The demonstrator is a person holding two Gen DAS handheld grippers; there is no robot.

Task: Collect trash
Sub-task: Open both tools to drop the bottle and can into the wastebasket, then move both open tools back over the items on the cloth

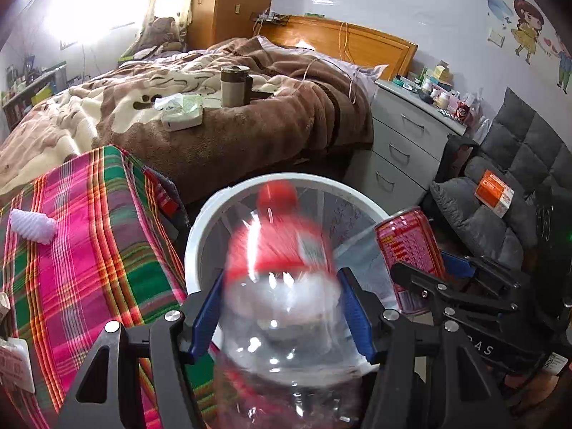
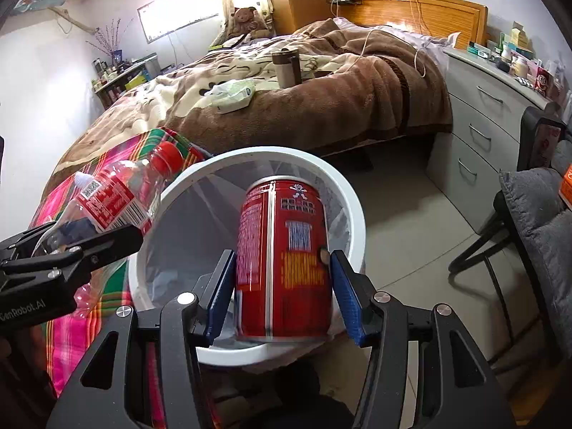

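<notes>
Red can, pinched upright in my right gripper, hangs over the white bin. My left gripper clamps a clear bottle, cap toward twelve o'clock, above the bin's rim.

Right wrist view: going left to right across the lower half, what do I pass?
Left gripper shut on the plastic bottle → white trash bin → red can held in the right gripper → grey cushioned chair.
</notes>
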